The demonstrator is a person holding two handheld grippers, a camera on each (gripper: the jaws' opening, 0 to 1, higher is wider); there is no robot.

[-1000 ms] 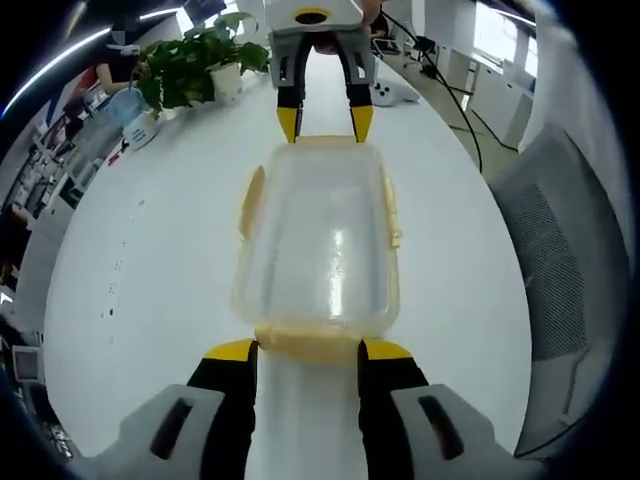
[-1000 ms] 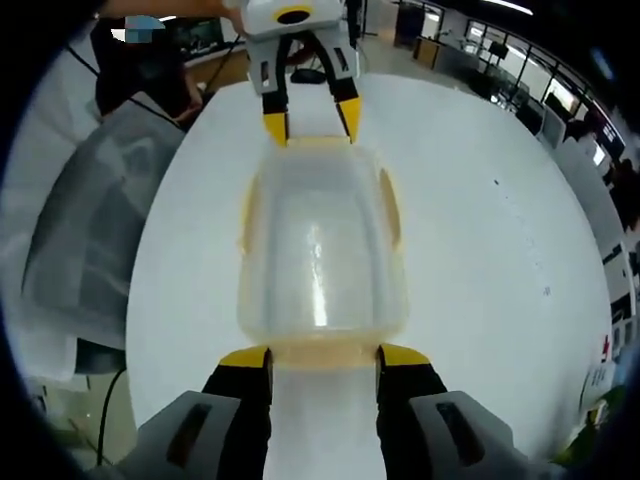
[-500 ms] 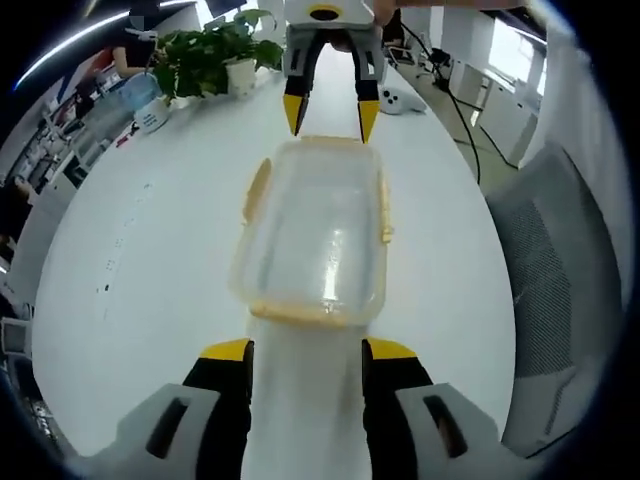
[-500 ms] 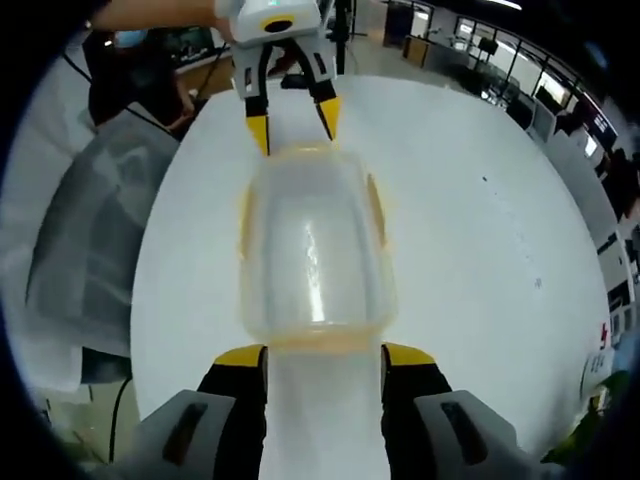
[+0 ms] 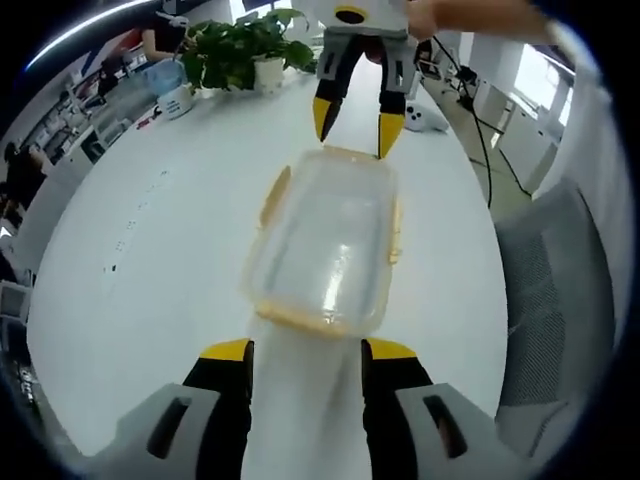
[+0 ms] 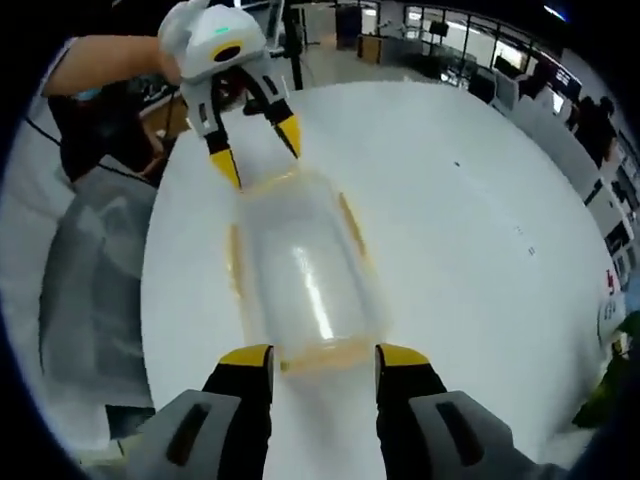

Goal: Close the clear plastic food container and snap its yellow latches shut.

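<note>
The clear plastic food container (image 5: 325, 240) rests on the white table (image 5: 150, 270) with its lid on. Yellow side latches (image 5: 272, 195) flare outward, and a yellow latch band runs along its near end (image 5: 310, 320). My left gripper (image 5: 308, 350) stands open just short of that end, with nothing between its fingers. At the far end my right gripper (image 5: 355, 125) hovers open, tips just above the rim. In the right gripper view the container (image 6: 300, 270) lies lengthwise ahead of the open right gripper (image 6: 325, 355), and the left gripper (image 6: 258, 152) hangs open over the far end.
A potted plant (image 5: 245, 50) and a white controller-like device (image 5: 430, 120) with cables sit at the table's far side. A grey mesh chair (image 5: 560, 280) stands beside the table edge, also seen as chair (image 6: 90, 290). A person's hand (image 5: 470, 15) holds the right gripper.
Both grippers have drawn back and lifted away from the container's ends, where their tips had flanked the end latches. The container stays in place on the table.
</note>
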